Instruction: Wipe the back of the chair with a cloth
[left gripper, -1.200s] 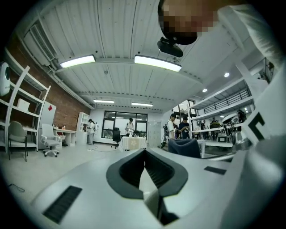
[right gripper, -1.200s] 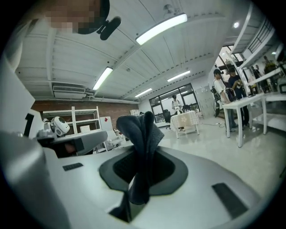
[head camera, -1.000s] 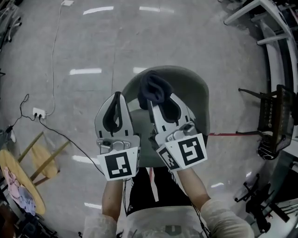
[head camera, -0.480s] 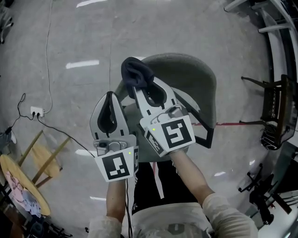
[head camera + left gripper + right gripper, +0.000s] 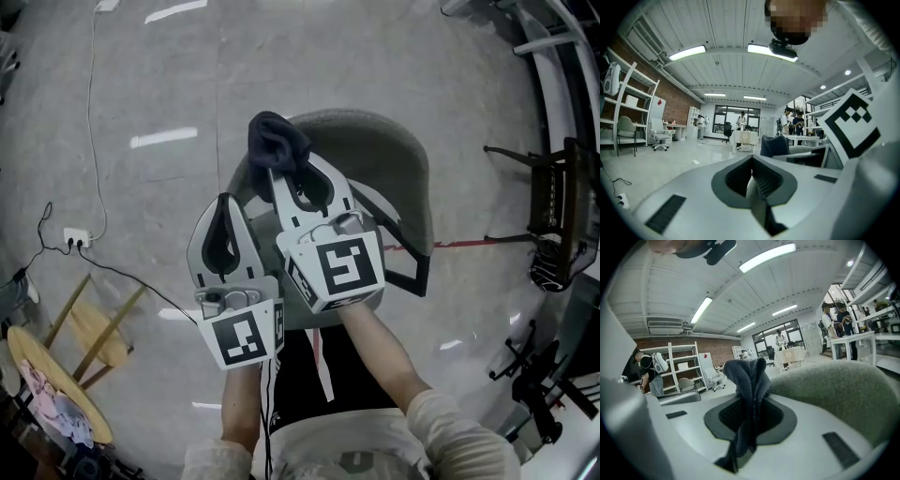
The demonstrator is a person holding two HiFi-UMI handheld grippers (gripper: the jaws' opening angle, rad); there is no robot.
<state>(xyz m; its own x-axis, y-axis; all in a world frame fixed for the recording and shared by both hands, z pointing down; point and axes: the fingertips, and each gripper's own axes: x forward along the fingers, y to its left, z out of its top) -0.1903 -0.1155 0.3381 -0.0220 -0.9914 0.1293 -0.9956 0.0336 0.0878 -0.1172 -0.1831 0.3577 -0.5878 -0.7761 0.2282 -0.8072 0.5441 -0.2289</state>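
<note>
A grey-green upholstered chair (image 5: 394, 159) stands below me, its curved back (image 5: 843, 385) rising at the right of the right gripper view. My right gripper (image 5: 286, 183) is shut on a dark blue cloth (image 5: 274, 141), which bunches out past the jaws (image 5: 747, 376) at the left end of the chair back's top edge. My left gripper (image 5: 223, 208) hangs beside it to the left, shut with nothing between its jaws (image 5: 751, 180), off the chair.
A power strip (image 5: 77, 236) with a white cable lies on the grey floor at left. A wooden stool (image 5: 94, 328) and a round table (image 5: 47, 394) are at lower left. Black metal frames (image 5: 553, 216) stand at right. People and desks show far off in the gripper views.
The right gripper carried the cloth leftward along the top of the chair back, then held roughly there. The left gripper stayed beside it, shut.
</note>
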